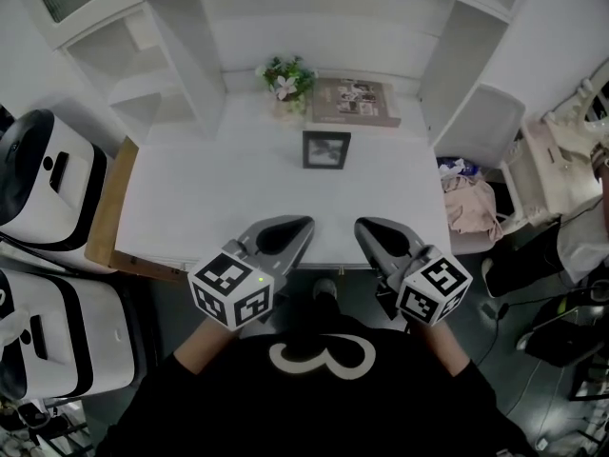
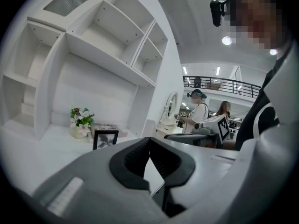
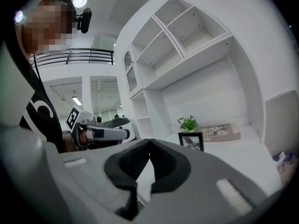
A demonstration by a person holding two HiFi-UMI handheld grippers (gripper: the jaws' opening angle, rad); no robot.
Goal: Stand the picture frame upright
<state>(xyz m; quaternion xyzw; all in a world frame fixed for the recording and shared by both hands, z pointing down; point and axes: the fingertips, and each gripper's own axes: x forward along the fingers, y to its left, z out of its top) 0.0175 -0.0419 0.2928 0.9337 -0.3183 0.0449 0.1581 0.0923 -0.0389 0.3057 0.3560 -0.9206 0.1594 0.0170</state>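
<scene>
We take this for a large open hall fitted out as a mock home corner. A white desk (image 1: pixel 190 208) sits in white built-in wall shelves (image 2: pixel 107 27), dressed with a small pot of pink and white flowers (image 1: pixel 287 82) and a black-framed picture (image 1: pixel 326 149). Beyond it we see a black-railed upper gallery (image 2: pixel 224 84), strip ceiling lights (image 2: pixel 217 71), other people (image 2: pixel 198 111) standing about, and bulky white-and-black machines (image 1: pixel 48 188) beside the desk.

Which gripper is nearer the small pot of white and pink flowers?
Left. Left gripper roughly lines up with that flower pot across the white desk; right gripper sits further right.
</scene>
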